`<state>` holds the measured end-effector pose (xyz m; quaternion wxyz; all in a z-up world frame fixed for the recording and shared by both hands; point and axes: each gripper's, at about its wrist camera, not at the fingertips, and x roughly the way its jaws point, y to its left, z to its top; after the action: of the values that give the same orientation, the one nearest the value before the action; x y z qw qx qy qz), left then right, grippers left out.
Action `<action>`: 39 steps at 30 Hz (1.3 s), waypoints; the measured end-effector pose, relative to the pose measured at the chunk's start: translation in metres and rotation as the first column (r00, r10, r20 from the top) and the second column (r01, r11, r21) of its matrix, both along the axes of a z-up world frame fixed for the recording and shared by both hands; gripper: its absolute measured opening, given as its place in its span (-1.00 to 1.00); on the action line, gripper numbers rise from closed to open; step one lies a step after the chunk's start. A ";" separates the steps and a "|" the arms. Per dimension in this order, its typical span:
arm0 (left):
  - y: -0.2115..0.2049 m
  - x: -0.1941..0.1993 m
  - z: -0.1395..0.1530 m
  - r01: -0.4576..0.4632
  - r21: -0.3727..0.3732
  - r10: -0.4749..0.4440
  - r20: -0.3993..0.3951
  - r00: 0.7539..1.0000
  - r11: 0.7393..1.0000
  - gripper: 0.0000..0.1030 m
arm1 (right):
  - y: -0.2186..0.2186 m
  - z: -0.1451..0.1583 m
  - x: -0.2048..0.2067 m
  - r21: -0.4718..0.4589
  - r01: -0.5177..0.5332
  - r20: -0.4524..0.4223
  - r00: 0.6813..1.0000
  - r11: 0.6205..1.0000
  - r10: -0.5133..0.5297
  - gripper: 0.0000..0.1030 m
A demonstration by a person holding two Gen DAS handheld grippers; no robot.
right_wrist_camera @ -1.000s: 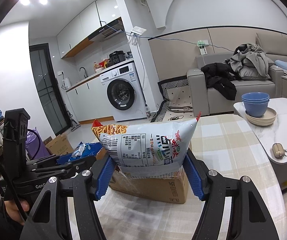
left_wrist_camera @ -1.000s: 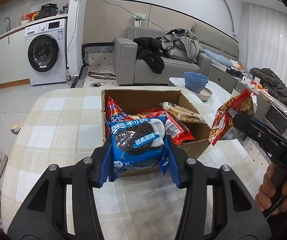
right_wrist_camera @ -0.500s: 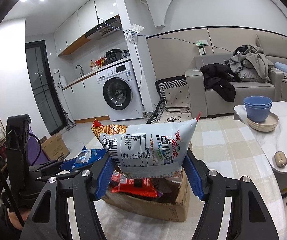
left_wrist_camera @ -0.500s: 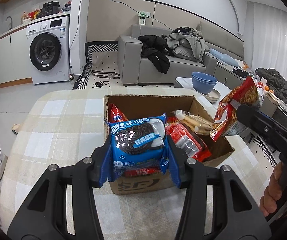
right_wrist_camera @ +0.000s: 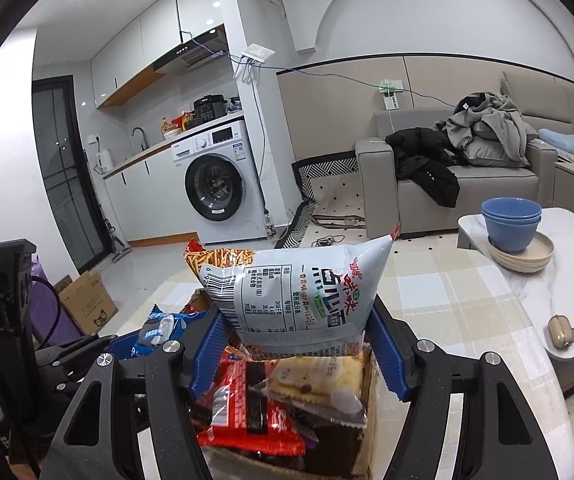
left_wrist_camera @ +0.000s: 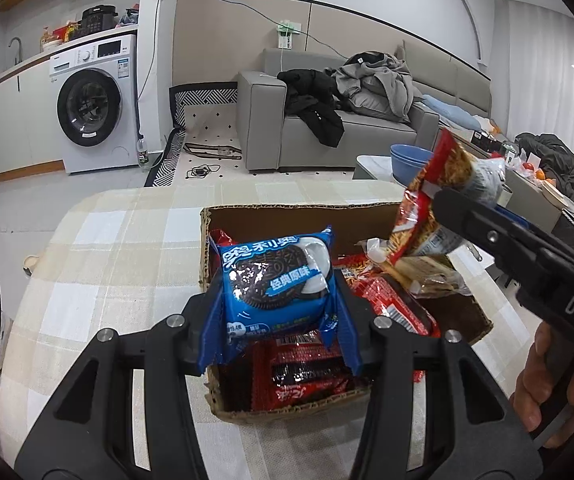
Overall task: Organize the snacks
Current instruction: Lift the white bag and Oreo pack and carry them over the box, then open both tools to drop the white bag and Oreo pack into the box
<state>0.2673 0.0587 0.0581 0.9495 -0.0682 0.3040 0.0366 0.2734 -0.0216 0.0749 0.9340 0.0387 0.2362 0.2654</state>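
My left gripper is shut on a blue Oreo pack and holds it over the near left part of an open cardboard box. The box holds red snack packs and a clear biscuit pack. My right gripper is shut on a white and red chip bag, held above the box's right side; that bag also shows in the left wrist view. The Oreo pack shows at lower left in the right wrist view.
The box stands on a table with a beige checked cloth. A marble side table to the right carries blue bowls and a small pouch. A sofa and washing machine stand beyond.
Both grippers have moved forward over the box, each still holding its pack. The box interior and its red packs now lie directly under the fingers.
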 end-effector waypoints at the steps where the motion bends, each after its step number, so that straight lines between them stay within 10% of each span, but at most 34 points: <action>1: 0.001 0.003 -0.001 0.000 0.001 0.000 -0.004 1.000 1.000 -0.12 | 0.002 -0.001 0.005 -0.007 0.001 -0.005 1.000 1.000 -0.001 0.30; 17: 0.014 0.052 -0.022 0.019 0.022 -0.018 -0.028 0.999 1.000 -0.10 | 0.016 -0.027 0.040 -0.061 -0.010 -0.038 0.999 0.998 0.008 0.30; 23: 0.023 0.056 -0.021 0.039 -0.014 -0.039 -0.012 0.999 0.999 0.19 | 0.000 -0.025 0.026 -0.008 -0.060 -0.001 0.998 0.998 0.060 0.53; 29: 0.017 0.037 -0.012 0.055 -0.002 -0.055 0.034 0.998 0.998 0.94 | -0.023 -0.017 0.007 0.013 -0.041 0.033 0.999 0.999 0.040 0.79; 39: 0.009 -0.015 0.002 0.042 0.035 -0.045 0.091 0.995 0.999 0.98 | -0.057 -0.016 -0.032 0.020 -0.004 -0.001 1.000 1.000 0.004 0.99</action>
<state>0.2526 0.0676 0.0602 0.9641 -0.0476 0.2607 0.0179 0.2416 -0.0786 0.0585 0.9328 0.0475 0.2343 0.2695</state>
